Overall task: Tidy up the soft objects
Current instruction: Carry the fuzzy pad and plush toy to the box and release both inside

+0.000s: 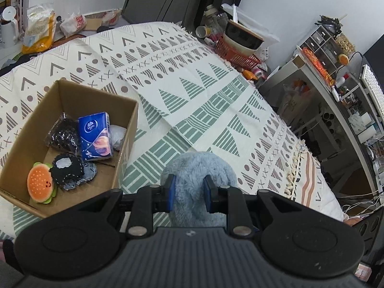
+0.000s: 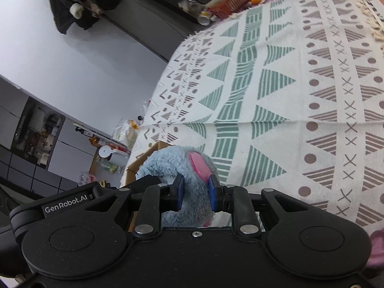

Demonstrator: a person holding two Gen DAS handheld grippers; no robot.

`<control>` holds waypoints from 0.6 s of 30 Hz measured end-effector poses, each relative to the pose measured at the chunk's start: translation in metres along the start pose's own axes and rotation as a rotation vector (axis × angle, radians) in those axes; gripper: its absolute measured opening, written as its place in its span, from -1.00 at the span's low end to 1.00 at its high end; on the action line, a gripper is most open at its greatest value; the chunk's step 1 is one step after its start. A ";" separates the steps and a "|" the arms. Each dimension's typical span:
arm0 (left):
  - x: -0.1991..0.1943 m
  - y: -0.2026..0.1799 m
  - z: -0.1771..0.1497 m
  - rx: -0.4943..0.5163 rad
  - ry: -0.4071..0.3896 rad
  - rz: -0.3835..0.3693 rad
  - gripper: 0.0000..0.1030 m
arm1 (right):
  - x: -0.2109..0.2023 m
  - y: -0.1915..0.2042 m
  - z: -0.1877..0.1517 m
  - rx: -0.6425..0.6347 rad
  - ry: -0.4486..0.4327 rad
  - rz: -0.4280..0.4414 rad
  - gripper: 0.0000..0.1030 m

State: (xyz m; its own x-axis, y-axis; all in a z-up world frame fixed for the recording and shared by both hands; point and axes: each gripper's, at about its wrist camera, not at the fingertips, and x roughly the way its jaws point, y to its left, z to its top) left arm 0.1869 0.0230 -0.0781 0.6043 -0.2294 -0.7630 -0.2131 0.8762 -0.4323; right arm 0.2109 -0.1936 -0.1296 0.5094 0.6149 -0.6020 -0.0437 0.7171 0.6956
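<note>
Spread across the bed is a cream patterned blanket (image 1: 192,76) with green and brown triangles, crosses and dots, and a cardboard box (image 1: 124,141) sits on it to the left of the left gripper (image 1: 189,192). That gripper's blue pads press into a blue fluffy plush toy (image 1: 199,168), which bulges out ahead of the fingers above the blanket, just right of the box. The right gripper (image 2: 196,195) also pinches the same plush toy (image 2: 168,165), closing next to a pink ear patch (image 2: 199,165). Most of the toy is hidden behind the gripper bodies, so its full shape cannot be made out.

Inside the box lie a blue tissue pack (image 1: 96,136), a black glittery pouch (image 1: 63,133), a burger-shaped plush (image 1: 39,184), a black round fuzzy item (image 1: 67,169) on a scrap of denim, and something white, partly hidden by the tissue pack. The pack's logo is too small to read. "GenRobot.AI" is printed on the right gripper's housing.
</note>
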 end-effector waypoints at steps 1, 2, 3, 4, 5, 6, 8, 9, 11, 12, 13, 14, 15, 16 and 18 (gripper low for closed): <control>-0.002 0.000 0.000 0.003 -0.005 -0.001 -0.56 | -0.002 0.002 0.000 -0.005 -0.006 0.005 -0.60; -0.005 0.000 0.000 0.004 -0.010 -0.001 -0.56 | -0.003 0.004 -0.001 -0.009 -0.010 0.007 -0.60; -0.006 0.000 0.000 0.003 -0.013 -0.002 -0.56 | -0.005 0.005 -0.001 -0.012 -0.013 0.009 -0.60; -0.008 0.000 0.000 0.003 -0.015 -0.003 -0.56 | -0.006 0.007 -0.001 -0.011 -0.015 0.011 -0.60; -0.010 0.000 0.001 0.003 -0.018 -0.003 -0.56 | -0.007 0.008 -0.002 -0.012 -0.016 0.013 -0.60; -0.012 0.000 0.001 0.004 -0.020 -0.004 -0.56 | -0.007 0.010 -0.002 -0.015 -0.017 0.015 -0.60; -0.017 0.001 0.002 0.008 -0.029 -0.008 -0.56 | -0.010 0.014 -0.003 -0.024 -0.025 0.019 -0.60; -0.019 0.001 0.003 0.009 -0.032 -0.009 -0.56 | -0.010 0.016 -0.004 -0.028 -0.027 0.022 -0.60; -0.023 0.004 0.005 0.009 -0.038 -0.012 -0.56 | -0.011 0.020 -0.004 -0.032 -0.031 0.029 -0.60; -0.025 0.005 0.006 0.007 -0.040 -0.013 -0.56 | -0.011 0.021 -0.004 -0.035 -0.032 0.034 -0.60; -0.027 0.007 0.007 0.005 -0.042 -0.012 -0.56 | -0.010 0.023 -0.005 -0.038 -0.033 0.039 -0.60; -0.029 0.009 0.008 0.003 -0.046 -0.011 -0.56 | -0.010 0.025 -0.006 -0.041 -0.033 0.045 -0.60; -0.031 0.011 0.008 0.001 -0.049 -0.010 -0.56 | -0.009 0.027 -0.006 -0.046 -0.033 0.051 -0.60; -0.033 0.014 0.009 -0.001 -0.055 -0.009 -0.56 | -0.008 0.030 -0.007 -0.053 -0.033 0.057 -0.60; -0.036 0.019 0.010 -0.008 -0.063 -0.007 -0.56 | -0.005 0.034 -0.009 -0.068 -0.032 0.069 -0.60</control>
State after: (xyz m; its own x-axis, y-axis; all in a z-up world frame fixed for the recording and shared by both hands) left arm 0.1688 0.0527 -0.0537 0.6530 -0.2085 -0.7281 -0.2145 0.8711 -0.4419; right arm 0.1995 -0.1689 -0.1064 0.5306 0.6534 -0.5400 -0.1368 0.6947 0.7062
